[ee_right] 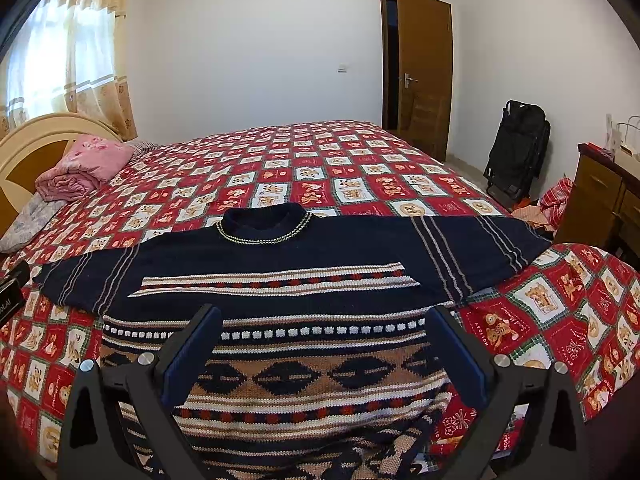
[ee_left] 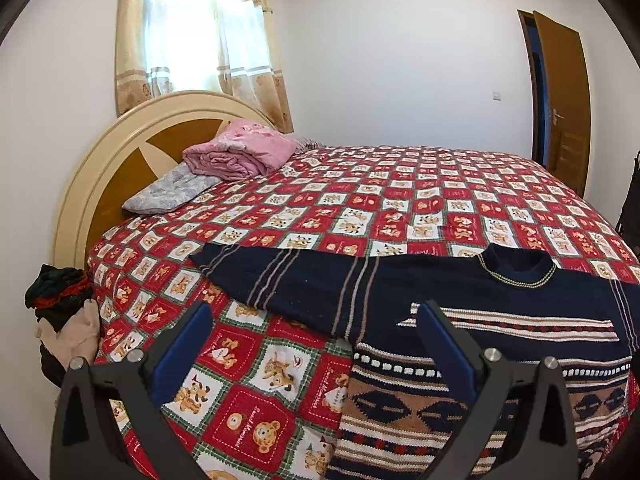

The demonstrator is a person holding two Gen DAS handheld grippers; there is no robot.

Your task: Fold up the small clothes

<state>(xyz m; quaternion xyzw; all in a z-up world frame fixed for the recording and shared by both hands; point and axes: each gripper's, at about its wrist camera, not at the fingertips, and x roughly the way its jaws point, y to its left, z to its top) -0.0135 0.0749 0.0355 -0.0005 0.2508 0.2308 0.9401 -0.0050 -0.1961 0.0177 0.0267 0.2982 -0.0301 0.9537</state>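
Sweater (ee_right: 280,248) flat on bed (ee_right: 320,152), sleeves outspread

Bed with red checked bear-print quilt (ee_right: 320,160), spread flat. Cream and brown rounded headboard (ee_left: 120,152) at its head. Folded pink blanket (ee_left: 244,152) rests on a grey floral pillow (ee_left: 168,194) near the headboard. Curtained window (ee_left: 200,32), bright. Brown wooden door (ee_right: 424,64) ajar in the far wall. Black bag, possibly a folded stroller (ee_right: 518,152), leans on the wall. Heap of dark clothes (ee_left: 60,304) beside the bed. Wooden cabinet (ee_right: 600,196) at right.
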